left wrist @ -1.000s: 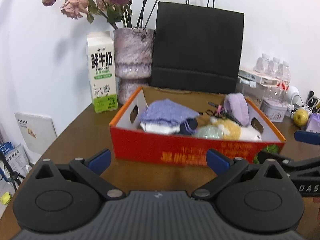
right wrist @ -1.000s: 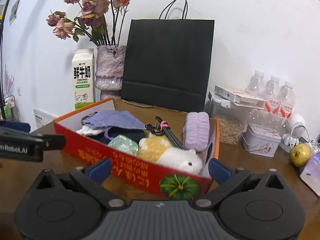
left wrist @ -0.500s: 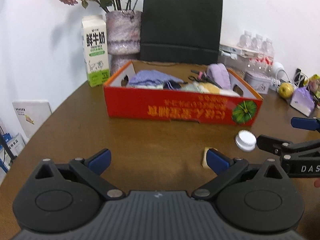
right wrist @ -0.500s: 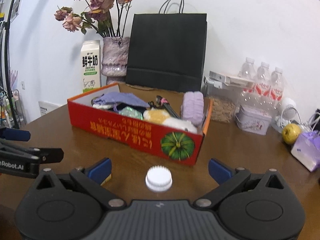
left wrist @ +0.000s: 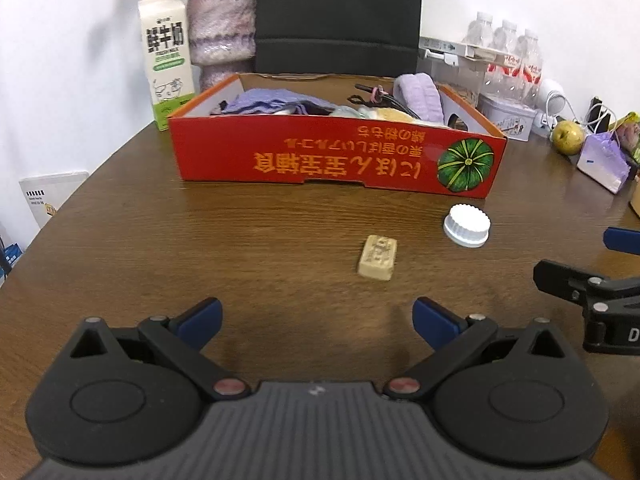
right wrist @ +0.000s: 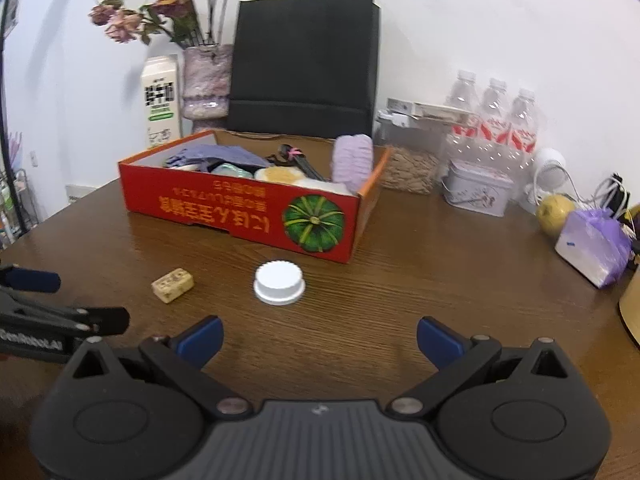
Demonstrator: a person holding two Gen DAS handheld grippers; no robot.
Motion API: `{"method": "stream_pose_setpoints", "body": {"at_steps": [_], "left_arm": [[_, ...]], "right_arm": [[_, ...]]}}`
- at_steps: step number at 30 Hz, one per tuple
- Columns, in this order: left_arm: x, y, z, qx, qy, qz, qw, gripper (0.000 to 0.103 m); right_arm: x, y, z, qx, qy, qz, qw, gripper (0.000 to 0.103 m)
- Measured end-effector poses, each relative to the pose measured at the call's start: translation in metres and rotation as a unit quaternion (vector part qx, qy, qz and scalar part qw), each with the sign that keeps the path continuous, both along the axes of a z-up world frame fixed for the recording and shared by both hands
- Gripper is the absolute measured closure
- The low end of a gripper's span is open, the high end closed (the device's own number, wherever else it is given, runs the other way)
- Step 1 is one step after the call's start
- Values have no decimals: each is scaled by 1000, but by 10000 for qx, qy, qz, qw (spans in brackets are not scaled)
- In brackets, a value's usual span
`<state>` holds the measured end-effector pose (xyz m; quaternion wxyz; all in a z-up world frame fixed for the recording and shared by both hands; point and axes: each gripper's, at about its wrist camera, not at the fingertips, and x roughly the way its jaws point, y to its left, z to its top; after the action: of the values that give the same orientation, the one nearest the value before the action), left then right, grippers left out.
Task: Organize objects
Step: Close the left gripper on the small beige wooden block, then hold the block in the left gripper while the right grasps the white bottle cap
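A red cardboard box (left wrist: 336, 156) (right wrist: 240, 204) with a pumpkin print sits mid-table, holding purple cloths, a plush toy and other small items. In front of it lie a white ridged cap (left wrist: 467, 225) (right wrist: 279, 282) and a small beige block (left wrist: 378, 257) (right wrist: 173, 285). My left gripper (left wrist: 316, 322) is open, low over the table, with the block just ahead of it. My right gripper (right wrist: 318, 338) is open too, with the cap ahead and slightly left. Each gripper shows at the edge of the other's view.
Behind the box stand a milk carton (left wrist: 166, 58), a vase of dried roses (right wrist: 206, 80) and a black paper bag (right wrist: 306, 64). At the right are water bottles (right wrist: 494, 116), a tin (right wrist: 478, 192), an apple (right wrist: 554, 210) and a purple packet (right wrist: 594, 246).
Both grippers have drawn back from the box and dropped lower. The cap and the beige block, hidden a second ago, now lie in plain sight ahead of them.
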<state>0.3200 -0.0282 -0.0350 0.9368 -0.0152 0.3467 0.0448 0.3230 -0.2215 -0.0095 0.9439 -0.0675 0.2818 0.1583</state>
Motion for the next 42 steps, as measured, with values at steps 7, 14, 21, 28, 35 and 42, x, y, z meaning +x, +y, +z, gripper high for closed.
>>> {"method": "stream_pose_setpoints", "body": {"at_steps": [7, 14, 21, 28, 35, 42], "left_arm": [[30, -22, -7, 267, -60, 200, 9994, 0], [43, -36, -12, 292, -45, 54, 9995, 19], [39, -42, -8, 78, -125, -464, 9988, 80], [38, -21, -3, -73, -140, -390, 9991, 80], [37, -8, 3, -128, -193, -394, 9990, 80], [37, 17, 4, -119, -206, -286, 9993, 80]], "right_arm": [[18, -21, -4, 167, 265, -400, 9987, 0], [30, -33, -10, 288, 439, -664, 9964, 0], [32, -26, -14, 177, 472, -584, 9970, 0], [28, -20, -14, 181, 406, -437, 9981, 0], [21, -1, -15, -49, 274, -296, 9992, 0], [22, 20, -13, -57, 277, -258, 9993, 0]]}}
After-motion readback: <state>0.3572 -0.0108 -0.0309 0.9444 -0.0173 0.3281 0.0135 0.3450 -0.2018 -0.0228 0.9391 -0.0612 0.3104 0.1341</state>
